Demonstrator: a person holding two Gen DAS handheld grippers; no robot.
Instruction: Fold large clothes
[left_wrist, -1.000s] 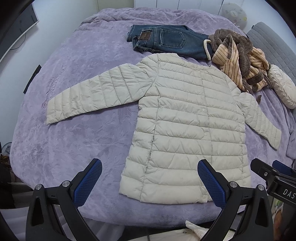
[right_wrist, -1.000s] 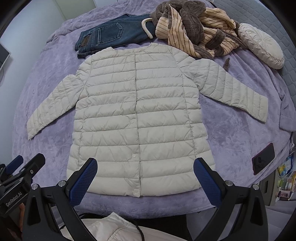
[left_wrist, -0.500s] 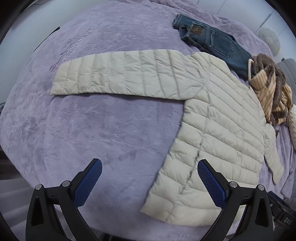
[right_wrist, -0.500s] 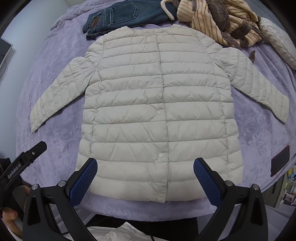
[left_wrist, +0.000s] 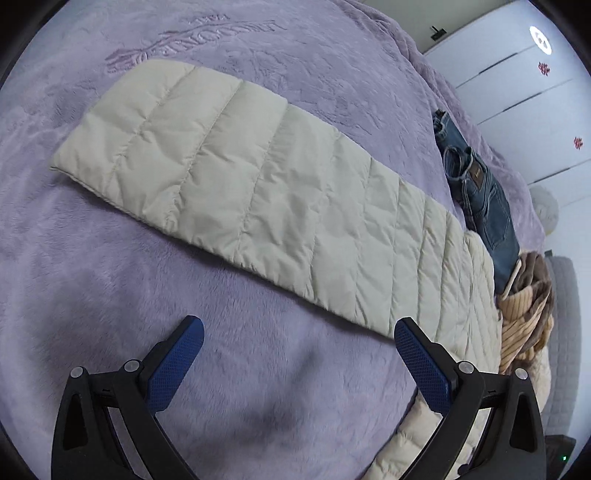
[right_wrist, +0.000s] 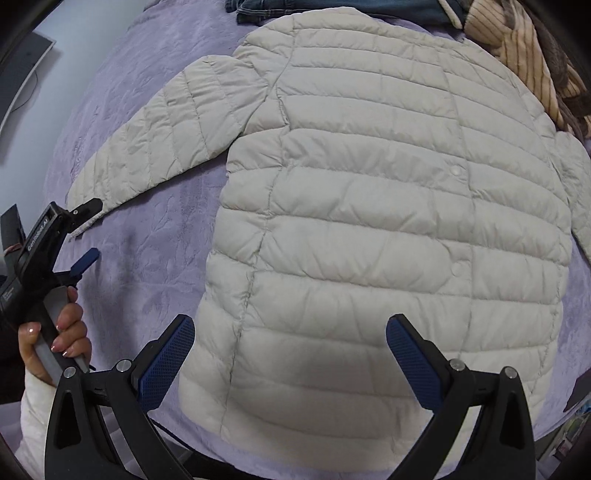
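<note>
Both grippers gape wide — the left gripper (left_wrist: 299, 354) near the puffer jacket's (right_wrist: 388, 206) sleeve (left_wrist: 258, 199), the right gripper (right_wrist: 290, 350) over its hem — gripping nothing.

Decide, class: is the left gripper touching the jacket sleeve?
Apart. The left wrist view shows the open left gripper with purple blanket visible between its fingertips and the jacket sleeve.

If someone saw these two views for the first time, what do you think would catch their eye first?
First, the cream quilted jacket lying flat, buttoned, across the purple bedspread, filling the right wrist view. Next, its long sleeve stretching out before the open left tool, which hovers just short of it. The open right tool hangs over the jacket's hem, with jeans and a striped brown garment beyond the collar.
</note>
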